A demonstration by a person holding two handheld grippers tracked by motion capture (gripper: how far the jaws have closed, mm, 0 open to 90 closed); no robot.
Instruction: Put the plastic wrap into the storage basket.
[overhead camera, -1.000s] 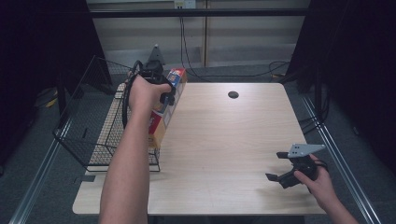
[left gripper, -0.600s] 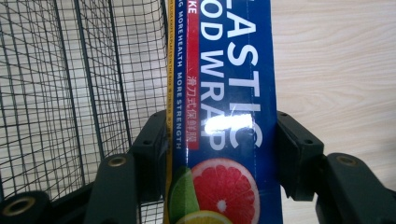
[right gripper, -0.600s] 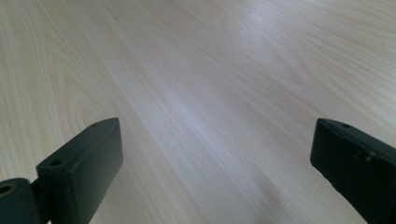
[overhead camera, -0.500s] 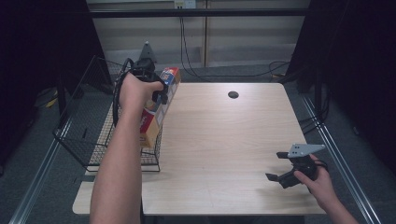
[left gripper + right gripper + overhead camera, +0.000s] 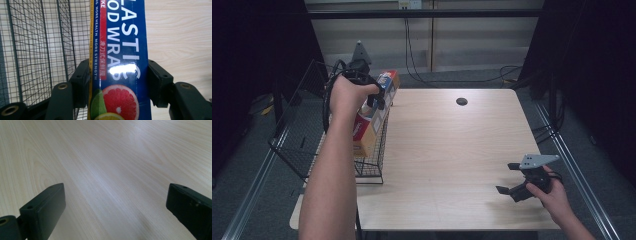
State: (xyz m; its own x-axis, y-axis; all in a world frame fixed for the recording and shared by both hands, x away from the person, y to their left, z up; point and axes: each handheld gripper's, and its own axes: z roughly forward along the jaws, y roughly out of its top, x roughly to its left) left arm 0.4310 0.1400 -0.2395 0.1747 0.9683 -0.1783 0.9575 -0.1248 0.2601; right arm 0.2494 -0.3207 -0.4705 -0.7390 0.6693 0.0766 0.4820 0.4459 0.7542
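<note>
A long blue box of plastic food wrap (image 5: 120, 60), with a red band and a grapefruit picture, sits clamped between the pads of my left gripper (image 5: 118, 82). In the high view that box (image 5: 374, 107) hangs tilted over the wire basket (image 5: 302, 150) at the table's left edge, my left gripper (image 5: 374, 97) shut across its upper part. My right gripper (image 5: 509, 179) rests low near the table's front right corner, jaws wide apart. The right gripper view shows its two pads (image 5: 42, 210) spread over bare wood with nothing between them.
The light wooden table (image 5: 447, 150) has a round black cable hole (image 5: 461, 101) at the back. The black wire basket hangs off the left edge, its mesh (image 5: 40, 45) seen beside the box. Dark curtains and cables stand behind the table.
My left hand has carried the box leftward and a little up, from above the table's left edge to over the wire basket. The right gripper has stayed put.
</note>
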